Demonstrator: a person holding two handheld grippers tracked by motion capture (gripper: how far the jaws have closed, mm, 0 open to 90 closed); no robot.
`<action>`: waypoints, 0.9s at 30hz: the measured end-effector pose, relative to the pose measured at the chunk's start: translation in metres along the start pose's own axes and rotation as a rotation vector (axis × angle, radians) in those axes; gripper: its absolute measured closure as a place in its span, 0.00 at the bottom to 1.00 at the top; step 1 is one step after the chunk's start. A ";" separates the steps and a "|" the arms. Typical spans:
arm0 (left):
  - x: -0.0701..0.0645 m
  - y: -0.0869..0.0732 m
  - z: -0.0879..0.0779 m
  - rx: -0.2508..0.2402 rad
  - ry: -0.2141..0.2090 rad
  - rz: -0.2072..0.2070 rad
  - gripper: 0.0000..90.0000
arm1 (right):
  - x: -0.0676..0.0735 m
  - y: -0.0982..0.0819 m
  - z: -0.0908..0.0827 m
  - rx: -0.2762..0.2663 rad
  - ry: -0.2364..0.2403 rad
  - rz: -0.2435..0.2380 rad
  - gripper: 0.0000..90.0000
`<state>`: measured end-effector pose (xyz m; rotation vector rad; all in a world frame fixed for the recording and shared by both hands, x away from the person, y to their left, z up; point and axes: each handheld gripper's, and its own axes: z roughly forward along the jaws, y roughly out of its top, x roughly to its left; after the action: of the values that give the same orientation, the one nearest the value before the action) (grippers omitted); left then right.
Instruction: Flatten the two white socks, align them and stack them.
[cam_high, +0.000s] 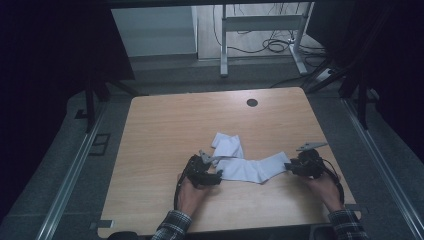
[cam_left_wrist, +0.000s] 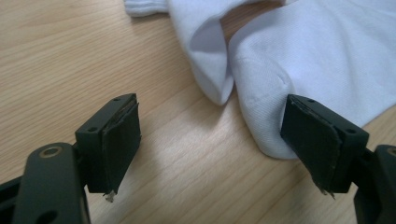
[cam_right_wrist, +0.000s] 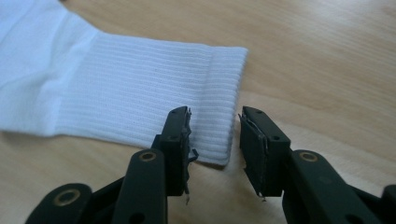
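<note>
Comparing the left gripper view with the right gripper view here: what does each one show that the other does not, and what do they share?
The left gripper view alone shows the rounded toe end of a white sock beside the right pad of the wide-open left gripper, plus a second sock beyond it. The right gripper view alone shows the ribbed cuff, its corner lying in the narrow gap between the jaws of the right gripper, which do not press on it. Both show white sock fabric lying on the wooden table, and black jaws standing open.
</note>
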<state>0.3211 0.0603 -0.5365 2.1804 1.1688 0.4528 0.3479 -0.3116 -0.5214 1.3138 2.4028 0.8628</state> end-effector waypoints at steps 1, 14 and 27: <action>0.000 0.000 0.000 0.000 0.000 0.000 0.22 | 0.000 0.000 0.000 0.000 0.000 0.000 0.68; 0.009 -0.035 -0.034 0.036 -0.014 -0.003 0.22 | 0.046 -0.022 -0.014 0.012 0.073 -0.080 0.62; 0.036 -0.002 -0.058 -0.034 -0.114 -0.032 0.42 | 0.047 -0.016 -0.026 -0.039 0.093 -0.033 0.62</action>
<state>0.3075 0.1119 -0.4939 2.1262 1.1247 0.3283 0.2985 -0.2887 -0.5090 1.2429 2.4571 0.9767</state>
